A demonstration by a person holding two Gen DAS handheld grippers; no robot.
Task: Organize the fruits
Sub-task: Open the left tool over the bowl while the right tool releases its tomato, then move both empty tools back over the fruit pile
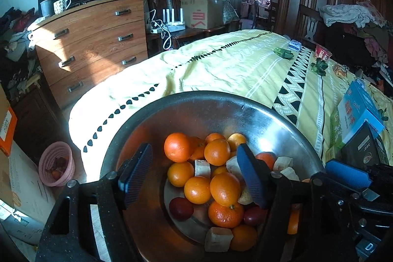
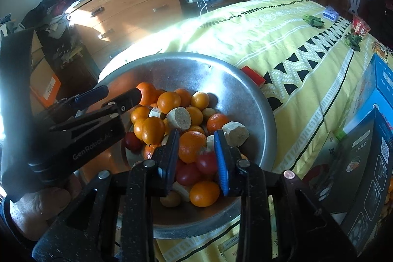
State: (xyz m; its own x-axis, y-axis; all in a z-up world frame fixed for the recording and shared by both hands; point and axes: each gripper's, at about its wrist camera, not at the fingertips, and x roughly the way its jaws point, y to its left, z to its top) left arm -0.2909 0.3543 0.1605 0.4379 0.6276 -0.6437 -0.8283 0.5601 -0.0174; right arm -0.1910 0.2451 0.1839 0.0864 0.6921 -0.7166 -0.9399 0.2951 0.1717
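A steel bowl (image 1: pixel 282 124) (image 2: pixel 240 90) on the yellow bedspread holds several oranges (image 1: pixel 224 188) (image 2: pixel 191 146), dark red plums (image 1: pixel 181 208) (image 2: pixel 206 162) and pale cut root chunks (image 1: pixel 218 238) (image 2: pixel 178 117). My left gripper (image 1: pixel 196 173) hangs open above the fruit, empty; it also shows in the right wrist view (image 2: pixel 115 93) at the bowl's left rim. My right gripper (image 2: pixel 197 158) is partly open over the bowl, its blue pads either side of an orange and a plum, not clearly touching. Its tip shows at the right of the left wrist view (image 1: pixel 348 172).
The bed (image 1: pixel 221 65) stretches away with small green toys (image 1: pixel 283 52) and a red packet (image 1: pixel 322 53). Blue and dark boxes (image 1: pixel 358 114) (image 2: pixel 368 146) stand right of the bowl. A pink basket (image 1: pixel 57 163) with red fruit sits on the floor left. A wooden dresser (image 1: pixel 93 41) stands behind.
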